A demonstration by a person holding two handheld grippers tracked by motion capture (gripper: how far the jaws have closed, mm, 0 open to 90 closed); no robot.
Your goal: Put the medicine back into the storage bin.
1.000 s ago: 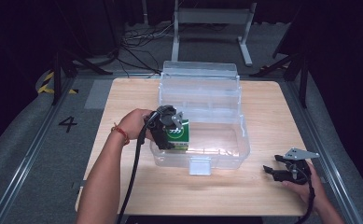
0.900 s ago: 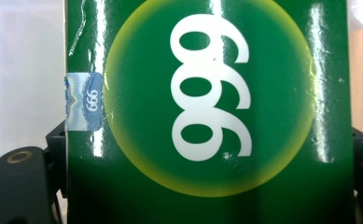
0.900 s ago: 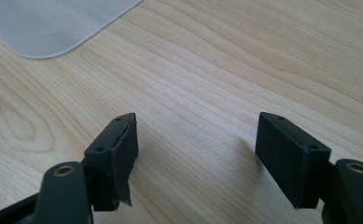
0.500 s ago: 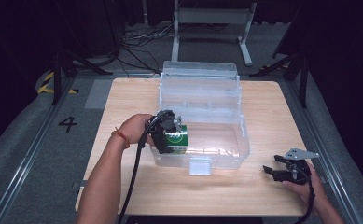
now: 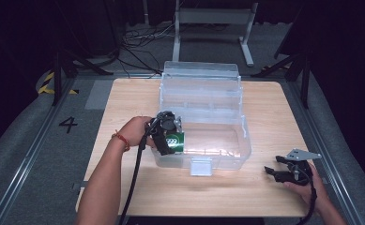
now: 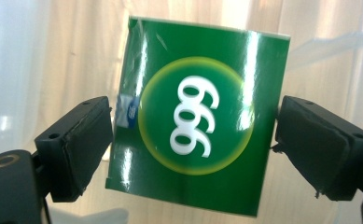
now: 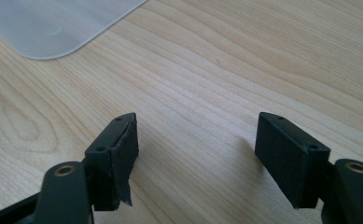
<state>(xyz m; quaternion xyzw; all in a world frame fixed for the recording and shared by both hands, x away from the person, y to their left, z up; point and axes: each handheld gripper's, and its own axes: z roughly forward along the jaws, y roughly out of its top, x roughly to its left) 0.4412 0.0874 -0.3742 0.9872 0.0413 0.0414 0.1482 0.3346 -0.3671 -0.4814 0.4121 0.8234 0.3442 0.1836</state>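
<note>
The left gripper (image 6: 193, 140) has just been easing its jaws apart around the green box (image 6: 195, 116), slim gaps showing at both pads, at the near left corner of the clear plastic bin (image 5: 227, 140). The right gripper (image 5: 276, 172) rests wide open, holding nothing, on the bench (image 5: 264, 108).

— The green box (image 6: 195, 116) looks like glossy card, glare streaking its face; the bin (image 5: 227, 140) is clear, smooth plastic
— The table (image 7: 226, 70) shows matt, pale wood grain; the jaw pads look matt black
</note>
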